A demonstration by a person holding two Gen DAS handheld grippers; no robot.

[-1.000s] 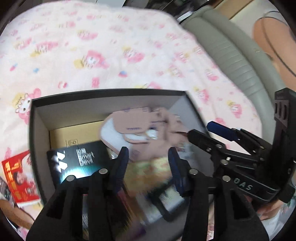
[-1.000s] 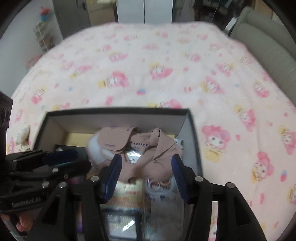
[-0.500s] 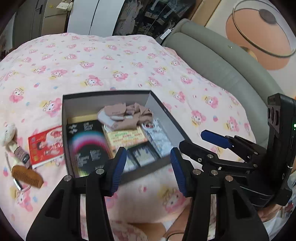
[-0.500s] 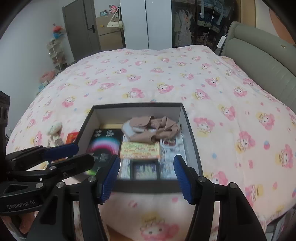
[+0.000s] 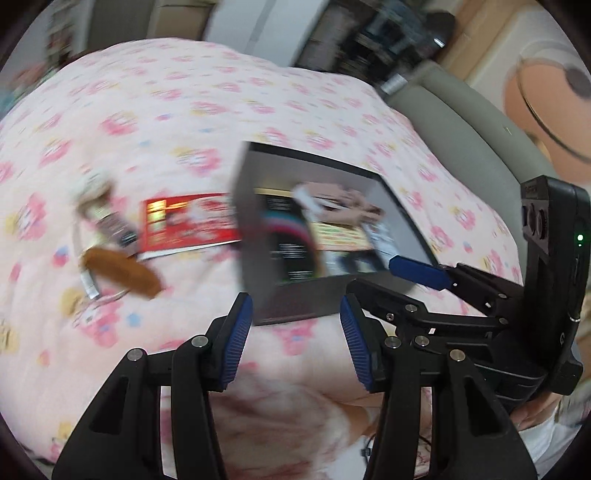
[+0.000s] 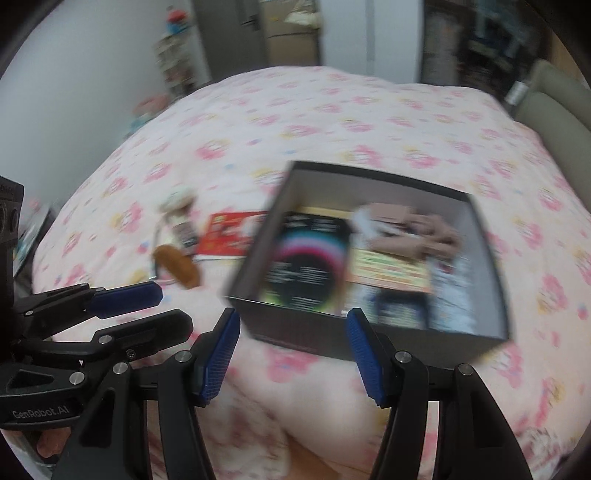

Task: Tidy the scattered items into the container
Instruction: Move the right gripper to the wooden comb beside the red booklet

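A black open box point(image 5: 255, 258) point(image 6: 303, 332) sits on the pink patterned bed. Inside lie a beige cloth point(image 6: 410, 229), a black booklet with a rainbow ring point(image 6: 306, 262) and a yellow card point(image 6: 388, 267). Left of the box lie a red booklet point(image 5: 184, 225) point(image 6: 229, 232), a brown comb point(image 5: 122, 271) point(image 6: 177, 266) and a small blurred tube with a pale toy point(image 5: 99, 206). My left gripper point(image 5: 295, 306) point(image 6: 173, 308) hovers open and empty in front of the box. My right gripper point(image 6: 293, 317) point(image 5: 371, 275) is beside it, also open and empty.
A grey padded headboard point(image 5: 480, 133) runs along the bed's right side. A white cable point(image 5: 86, 284) lies by the comb. Cupboards and a door point(image 6: 288, 33) stand beyond the bed. The bed's near edge drops away just below both grippers.
Both grippers have drawn back from inside the box to its near side and swung left. The beige cloth stays in the box. The comb, red booklet and tube have come into view.
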